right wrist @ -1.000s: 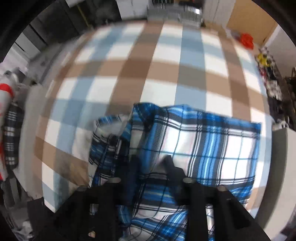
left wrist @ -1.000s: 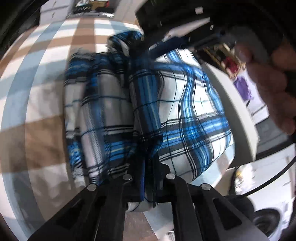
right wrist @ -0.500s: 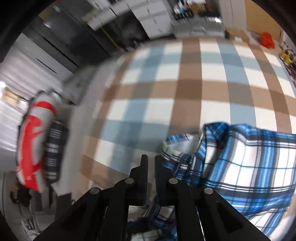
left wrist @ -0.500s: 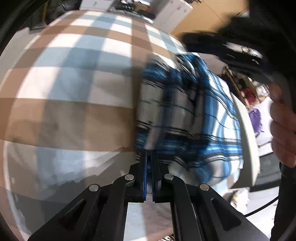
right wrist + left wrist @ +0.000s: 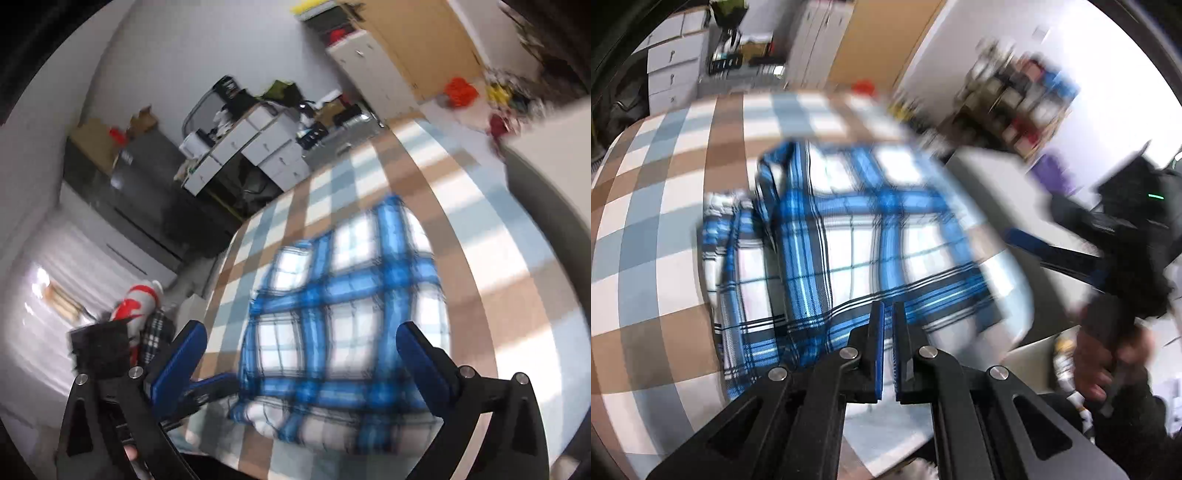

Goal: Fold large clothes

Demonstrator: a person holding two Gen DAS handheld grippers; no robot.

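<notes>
at the bottom of the left wrist view, the left hand-held gripper (image 5: 888,347) has its two blue-padded fingers drawn almost together, only a thin slit between them and no cloth caught there. just past its tips lies the folded blue, white and black plaid shirt (image 5: 849,240), flat on the surface covered by a brown, pale blue and white checked cloth (image 5: 665,206). a narrower folded strip of the shirt shows along its left side, and the right part of the garment is blurred. to the right in that view, the right hand-held gripper (image 5: 1027,240) reaches in with a blue-lined finger, held by a bare hand (image 5: 1104,358) on its black handle; it stands off the shirt's right edge.

in the right wrist view, the right hand-held gripper (image 5: 299,343) has its fingers spread wide apart, holding nothing. the plaid shirt (image 5: 343,317) lies between and beyond them on the checked cloth (image 5: 498,258), its outline smeared by blur. at the lower left of that view the other gripper's blue pad shows beside the near-left edge of the shirt, and past the surface's left side sits a red and white bundle with a black and white checked cloth (image 5: 144,314). farther back stand white drawer units (image 5: 258,147) and a dark cabinet (image 5: 147,184) against the wall.
</notes>
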